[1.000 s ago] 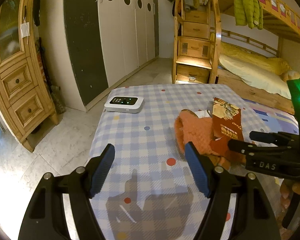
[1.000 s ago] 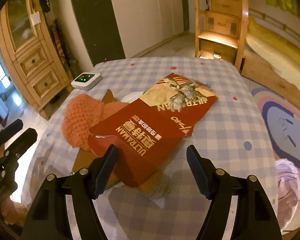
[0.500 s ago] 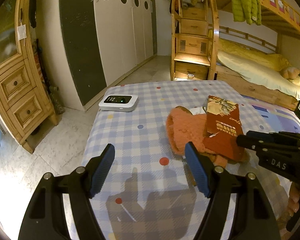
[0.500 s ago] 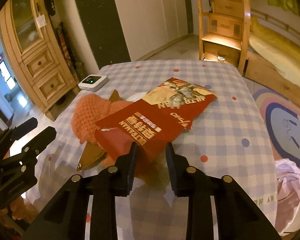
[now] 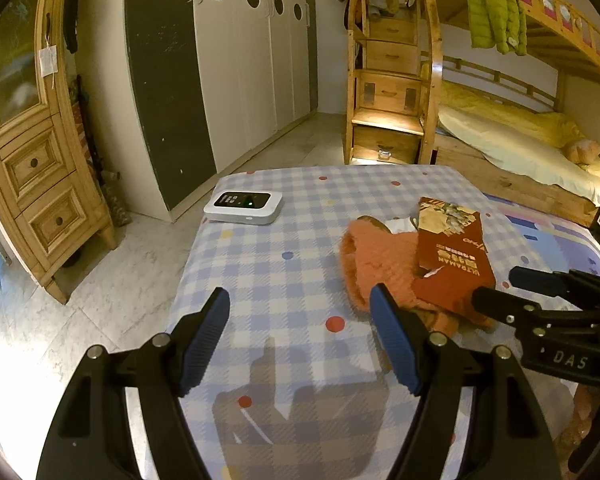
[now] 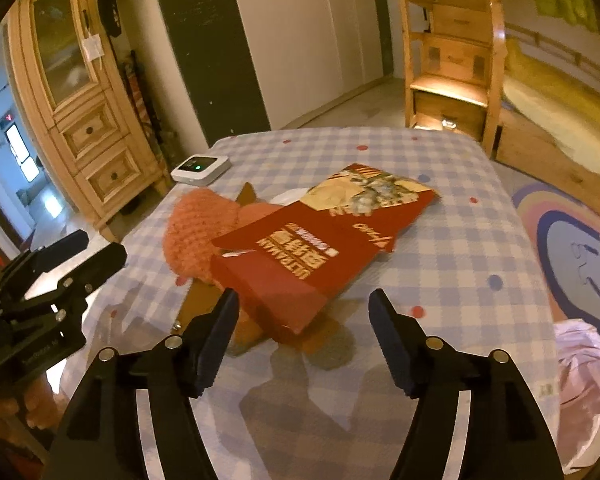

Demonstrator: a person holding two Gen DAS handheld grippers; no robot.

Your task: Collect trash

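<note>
My right gripper hangs with its jaws wide; they have just been opening, and nothing is gripped between them. The red packet, the piece of trash I am after, lies straight ahead of these jaws and just beyond their tips. Its near corner points into the gap, and its long axis runs away and to the right. It rests partly on an orange knitted thing to the left of the jaws.

My left gripper is also wide open and empty, over the bare checked surface; from there the packet lies off to the right, so my right gripper is the nearer one.

Right of the packet the surface is open up to its edge. A white device sits far ahead-left, well apart.
</note>
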